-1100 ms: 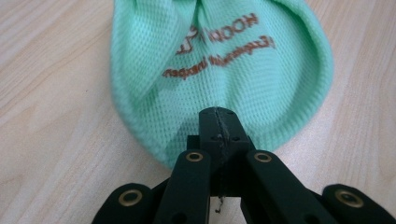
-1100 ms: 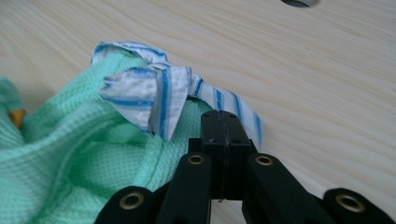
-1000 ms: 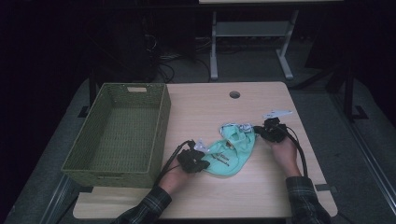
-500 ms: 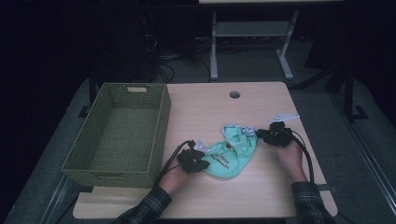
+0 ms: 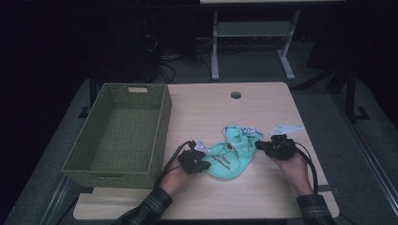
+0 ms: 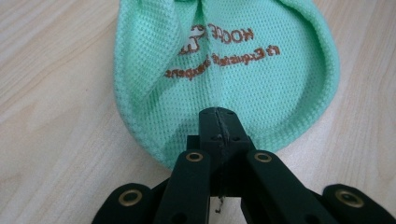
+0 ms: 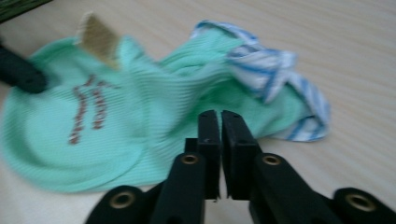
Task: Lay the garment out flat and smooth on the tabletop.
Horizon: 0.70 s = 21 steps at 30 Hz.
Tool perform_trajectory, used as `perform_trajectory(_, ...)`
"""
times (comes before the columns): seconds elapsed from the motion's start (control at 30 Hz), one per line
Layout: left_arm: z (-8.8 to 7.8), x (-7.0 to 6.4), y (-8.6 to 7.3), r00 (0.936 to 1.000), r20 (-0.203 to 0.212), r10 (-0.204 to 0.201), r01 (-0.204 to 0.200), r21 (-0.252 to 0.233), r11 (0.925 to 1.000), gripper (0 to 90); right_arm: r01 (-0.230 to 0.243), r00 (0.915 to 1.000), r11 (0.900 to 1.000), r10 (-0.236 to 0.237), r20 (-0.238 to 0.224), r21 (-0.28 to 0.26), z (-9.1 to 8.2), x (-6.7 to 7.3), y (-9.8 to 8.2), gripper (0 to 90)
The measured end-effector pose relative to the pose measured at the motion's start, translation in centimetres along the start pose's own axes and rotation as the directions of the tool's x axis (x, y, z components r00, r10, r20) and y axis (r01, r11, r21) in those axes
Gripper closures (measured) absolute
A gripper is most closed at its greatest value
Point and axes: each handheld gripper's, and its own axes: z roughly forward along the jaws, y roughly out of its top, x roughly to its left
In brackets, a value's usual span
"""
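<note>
**A:** While the green mesh cloth [image 5: 230,157] is lying crumpled on the tabletop [image 5: 211,108], just right of the woven basket [image 5: 162,126], how is it being rated for handling?

**B:** It's being rated as light, soft and fully limp. No stiffness is being expected, so sag and bunching are being assumed on any lift. The open knit is being judged grippy rather than slippery, and not fragile, though snagging is being flagged.

**A:** What is being held right now?

**B:** The left gripper [image 6: 219,114] is being kept fully closed, and the rounded hem [image 6: 140,130] appears to be pinched between its fingers [image 6: 210,126]. The right gripper [image 7: 219,116] is being carried at the cloth's other side, near the striped trim [image 7: 266,65]. Its jaws have just been closing, a thin slit is being left, and nothing is being gripped between them.

**A:** Where should the second hold be taken?

**B:** The striped trim is being favoured. A doubled edge is being judged thicker and surer than a single layer. The far end from the left pinch is being preferred, so the cloth is being kept spread instead of folding over itself. The tan label [image 7: 98,39] is being ruled out as too small a tab.

**A:** Risks?

**B:** Slipping out of a shallow pinch and dragging across the tabletop are being watched for.
</note>
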Motion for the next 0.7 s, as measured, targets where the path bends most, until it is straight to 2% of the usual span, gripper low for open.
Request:
perform_trajectory(0.07, 0.1, -0.1, 0.1, 1.0000, 0.001, -0.008, 0.008, -0.004, 1.0000, 89.3, 0.022, 0.9997, 1.000, -0.022, -0.004, -0.008, -0.1, 0.9, -0.3, 89.7)
perform_trajectory(0.17, 0.1, -0.1, 0.2, 0.9999, 0.012, -0.003, 0.003, 0.005, 1.0000, 89.3, 0.023, 0.9990, 1.000, -0.023, -0.038, 0.003, 0.0, 2.1, -0.8, 89.8)
perform_trajectory(0.23, 0.1, -0.3, 0.3, 0.9998, 0.016, -0.011, 0.012, -0.006, 0.9999, 89.3, 0.019, 0.9980, 1.000, -0.019, -0.061, 0.004, 0.2, 2.9, -1.1, 89.8)
perform_trajectory(0.27, 0.0, -0.3, 0.4, 0.9999, 0.015, 0.003, -0.003, 0.004, 1.0000, 89.3, 0.029, 0.9976, 0.999, -0.029, -0.064, 0.012, 0.4, 3.1, -1.2, 89.8)
perform_trajectory(0.37, -0.2, -0.4, 0.7, 0.9999, 0.014, 0.004, -0.004, -0.008, 1.0000, 89.3, 0.041, 0.9954, 0.999, -0.038, -0.088, 0.032, 0.9, 4.0, -1.5, 89.8)
perform_trajectory(0.63, -0.6, -0.1, 1.3, 0.9999, 0.010, 0.004, -0.003, -0.031, 0.9995, 89.4, 0.057, 0.9941, 0.994, -0.048, -0.097, 0.089, 2.3, 4.8, -2.3, 89.8)
perform_trajectory(0.7, -0.6, 0.1, 1.6, 0.9999, 0.015, 0.002, -0.001, -0.036, 0.9994, 89.4, 0.057, 0.9932, 0.995, -0.047, -0.106, 0.087, 2.5, 4.8, -2.4, 89.8)
